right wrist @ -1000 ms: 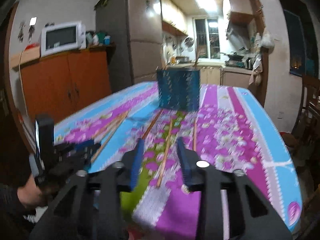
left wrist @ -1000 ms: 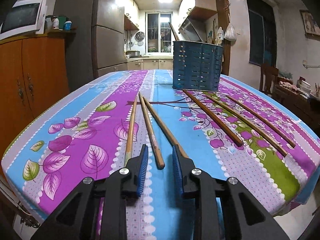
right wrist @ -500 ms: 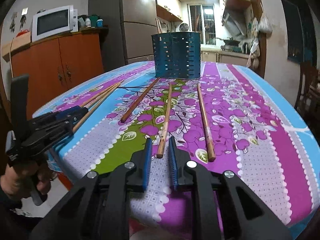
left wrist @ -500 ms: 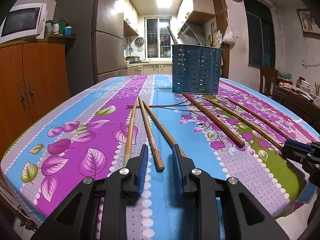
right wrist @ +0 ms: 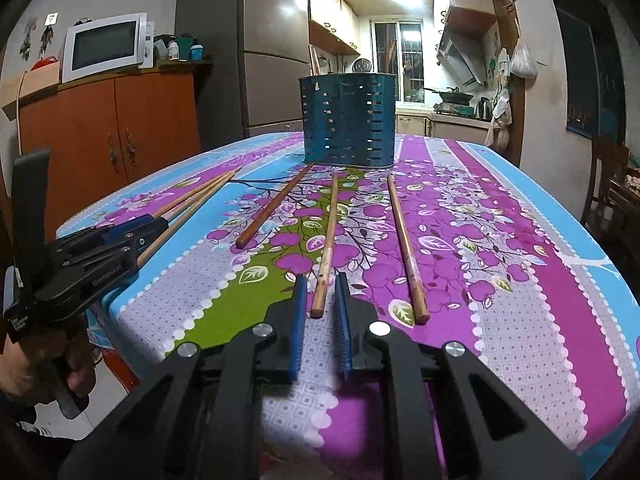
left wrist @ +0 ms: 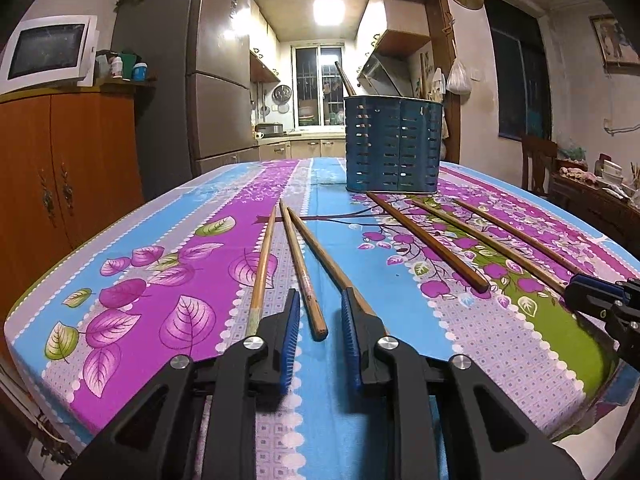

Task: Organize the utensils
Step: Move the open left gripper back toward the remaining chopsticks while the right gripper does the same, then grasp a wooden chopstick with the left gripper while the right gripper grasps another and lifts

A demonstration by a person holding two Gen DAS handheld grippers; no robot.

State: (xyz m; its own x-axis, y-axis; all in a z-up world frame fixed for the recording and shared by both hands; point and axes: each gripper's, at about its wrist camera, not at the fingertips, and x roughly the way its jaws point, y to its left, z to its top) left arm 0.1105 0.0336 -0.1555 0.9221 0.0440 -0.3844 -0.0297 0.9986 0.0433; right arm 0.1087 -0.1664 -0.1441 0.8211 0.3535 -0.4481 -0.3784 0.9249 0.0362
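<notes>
Several wooden chopsticks lie on the flowered tablecloth in two groups of three. A dark blue slotted utensil holder stands behind them with one chopstick in it; it also shows in the right wrist view. My left gripper is open, its jaws either side of the near end of the middle chopstick of the left group. My right gripper is open with a narrow gap around the near end of the middle chopstick of the right group.
The table's front edge runs just below both grippers. An orange cabinet with a microwave stands to the left, a grey fridge behind it. A wooden chair stands at the right.
My right gripper swung in from higher up and came down low at the table edge, narrowing around the middle right chopstick. My left gripper dropped slightly and stayed open.
</notes>
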